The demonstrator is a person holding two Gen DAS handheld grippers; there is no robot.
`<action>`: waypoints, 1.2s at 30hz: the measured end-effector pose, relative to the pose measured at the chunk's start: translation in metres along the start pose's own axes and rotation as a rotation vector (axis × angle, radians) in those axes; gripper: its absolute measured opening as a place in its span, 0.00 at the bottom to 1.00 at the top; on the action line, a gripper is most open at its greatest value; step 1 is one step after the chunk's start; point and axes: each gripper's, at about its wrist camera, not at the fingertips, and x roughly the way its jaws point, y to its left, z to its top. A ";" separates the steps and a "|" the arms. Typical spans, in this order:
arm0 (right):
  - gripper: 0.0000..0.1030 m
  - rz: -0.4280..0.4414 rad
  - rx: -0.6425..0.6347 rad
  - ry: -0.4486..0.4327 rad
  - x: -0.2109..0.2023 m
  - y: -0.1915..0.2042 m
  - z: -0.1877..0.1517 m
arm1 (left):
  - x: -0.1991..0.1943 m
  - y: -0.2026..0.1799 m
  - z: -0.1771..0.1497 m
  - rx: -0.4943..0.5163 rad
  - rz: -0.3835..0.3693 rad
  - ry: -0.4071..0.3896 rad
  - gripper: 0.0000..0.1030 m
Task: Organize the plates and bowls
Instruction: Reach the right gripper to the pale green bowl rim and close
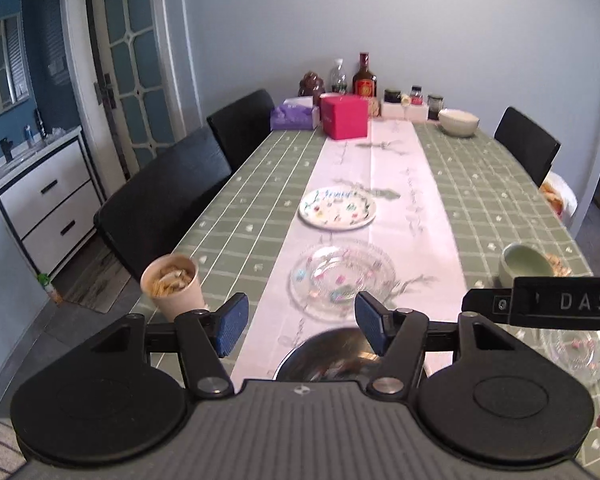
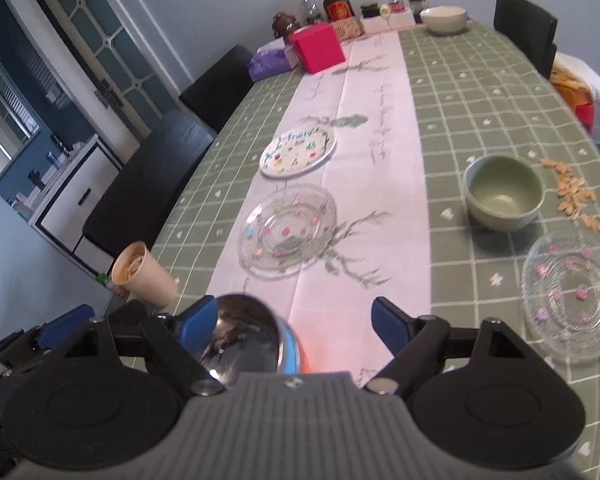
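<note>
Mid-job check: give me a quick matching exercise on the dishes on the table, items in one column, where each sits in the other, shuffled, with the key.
Items
1. Fruit plate
2. Green bowl
3. Steel bowl
4. Paper cup

Places
A. On the green check cloth, beside scattered seeds
B. At the table's left edge, full of scraps
C. On the white runner, beyond a glass plate
D. Nearest the cameras, at the runner's near end

Pairs: 1-C, 2-A, 3-D, 4-B
</note>
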 end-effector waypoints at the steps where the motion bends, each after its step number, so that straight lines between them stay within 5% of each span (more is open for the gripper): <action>1: 0.84 -0.003 0.004 -0.014 -0.005 -0.004 0.004 | -0.001 -0.005 0.005 0.000 -0.011 -0.010 0.71; 17: 0.89 -0.109 -0.010 -0.187 -0.049 -0.078 0.068 | 0.018 -0.103 0.043 0.052 -0.174 -0.066 0.73; 22: 0.88 -0.202 0.015 -0.193 -0.029 -0.123 0.091 | 0.049 -0.125 0.048 -0.013 -0.260 -0.038 0.74; 27: 0.75 -0.325 0.092 -0.185 0.007 -0.181 0.085 | 0.094 -0.151 0.041 0.005 -0.302 0.031 0.67; 32: 0.63 -0.292 0.280 -0.151 0.031 -0.229 0.079 | 0.135 -0.179 0.027 0.033 -0.311 0.086 0.53; 36: 0.63 -0.306 0.266 -0.146 0.048 -0.236 0.077 | 0.158 -0.200 0.014 0.071 -0.293 0.110 0.53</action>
